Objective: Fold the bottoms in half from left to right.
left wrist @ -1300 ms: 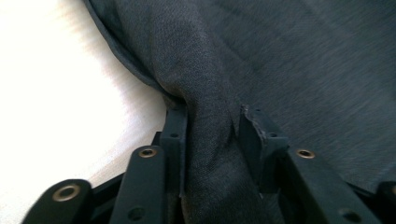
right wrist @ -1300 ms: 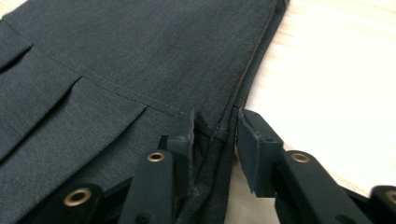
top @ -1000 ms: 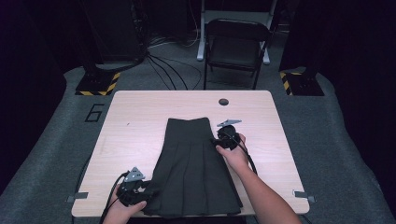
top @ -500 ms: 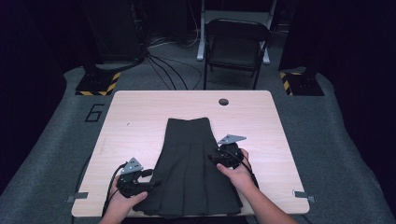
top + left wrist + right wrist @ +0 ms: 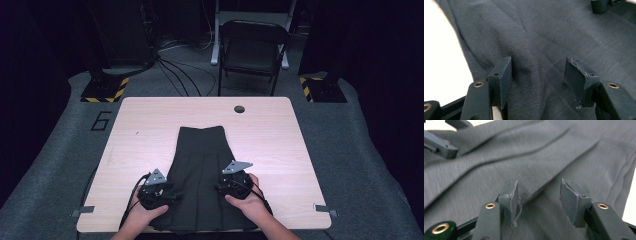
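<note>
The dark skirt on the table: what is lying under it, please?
Under the dark skirt shows the light wooden table, bare around the cloth. Both open grippers, left and right, are above the fabric. Anything beneath the cloth is covered.

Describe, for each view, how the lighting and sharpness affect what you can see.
High view: bright table, surroundings nearly black, dark skirt lacks detail. Left gripper view: table blown out white, fabric soft. Right gripper view: folds slightly blurred, jaws sharp.
</note>
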The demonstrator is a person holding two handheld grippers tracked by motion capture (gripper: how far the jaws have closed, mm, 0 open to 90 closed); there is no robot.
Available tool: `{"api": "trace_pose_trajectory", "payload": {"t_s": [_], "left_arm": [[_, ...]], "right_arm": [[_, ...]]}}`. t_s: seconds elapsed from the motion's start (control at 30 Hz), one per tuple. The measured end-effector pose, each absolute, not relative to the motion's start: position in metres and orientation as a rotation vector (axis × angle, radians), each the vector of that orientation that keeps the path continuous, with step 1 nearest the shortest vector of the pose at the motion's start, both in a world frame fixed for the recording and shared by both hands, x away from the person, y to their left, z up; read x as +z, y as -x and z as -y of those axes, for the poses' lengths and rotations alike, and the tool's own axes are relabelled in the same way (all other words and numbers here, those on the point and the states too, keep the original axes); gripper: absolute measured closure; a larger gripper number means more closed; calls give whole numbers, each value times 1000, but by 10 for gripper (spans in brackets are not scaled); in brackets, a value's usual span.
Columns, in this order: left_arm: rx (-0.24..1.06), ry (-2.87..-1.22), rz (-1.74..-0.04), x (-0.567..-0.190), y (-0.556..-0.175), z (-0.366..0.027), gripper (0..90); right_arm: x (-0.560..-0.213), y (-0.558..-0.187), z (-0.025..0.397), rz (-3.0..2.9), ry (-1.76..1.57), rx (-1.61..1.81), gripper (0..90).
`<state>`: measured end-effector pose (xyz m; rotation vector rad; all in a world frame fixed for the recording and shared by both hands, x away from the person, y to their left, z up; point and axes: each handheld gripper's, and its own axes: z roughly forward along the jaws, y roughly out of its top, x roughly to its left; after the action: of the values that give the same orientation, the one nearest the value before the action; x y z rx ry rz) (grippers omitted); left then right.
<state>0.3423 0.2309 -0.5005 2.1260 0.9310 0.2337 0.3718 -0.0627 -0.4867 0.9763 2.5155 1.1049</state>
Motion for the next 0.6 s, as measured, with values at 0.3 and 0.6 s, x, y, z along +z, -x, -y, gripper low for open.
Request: {"api": "trace_pose_trajectory", "payload": {"t_s": [0.3, 0.6], "left_arm": [[204, -2120, -962, -509, -348, -234, 383], [195, -2118, -960, -512, -352, -235, 371]], "right_arm": [[-501, -364, 69, -2566, -981, 1035, 481], [-508, -360, 75, -2613, -952, 1013, 480]]}}
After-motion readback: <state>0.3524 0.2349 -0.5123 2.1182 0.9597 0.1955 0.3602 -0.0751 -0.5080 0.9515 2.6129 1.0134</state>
